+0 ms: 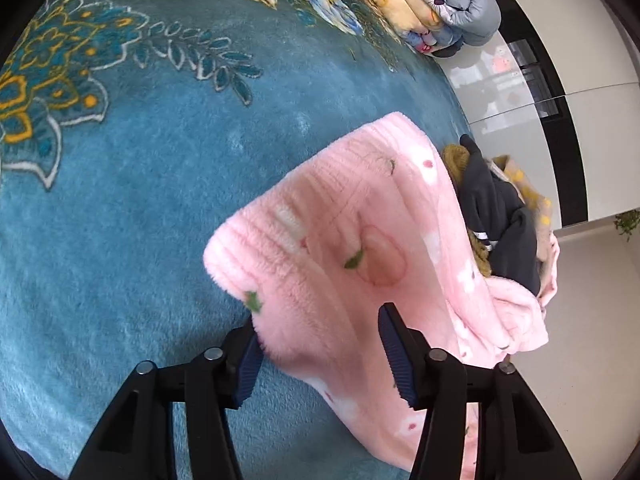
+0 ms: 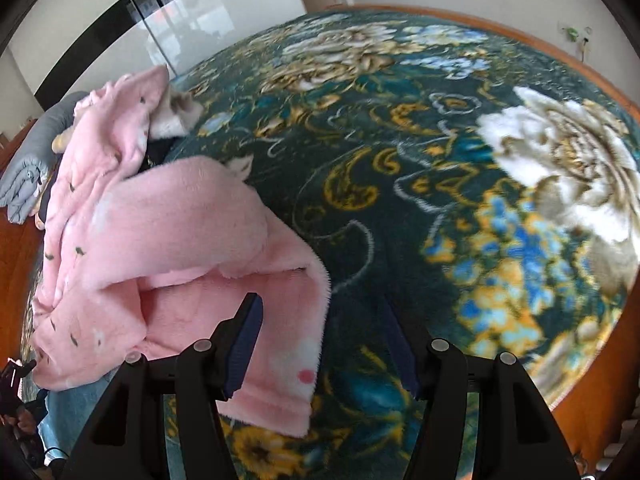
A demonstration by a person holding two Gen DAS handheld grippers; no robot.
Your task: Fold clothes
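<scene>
The pink fleece garment (image 1: 360,248) lies rumpled at the bed (image 1: 120,200) edge, partly over a heap of dark clothes (image 1: 500,216), its ribbed hem toward the bed's middle. Left gripper (image 1: 320,356) stands open astride its near edge, gripping nothing. Right gripper (image 2: 324,344), likewise open and empty, sits at its other border.

I count one pink fleece garment (image 1: 360,248) on my one floral blanket (image 1: 140,184). Beside it sits one heap of dark clothes (image 1: 500,216), and one stack of folded quilts (image 1: 432,4).
</scene>
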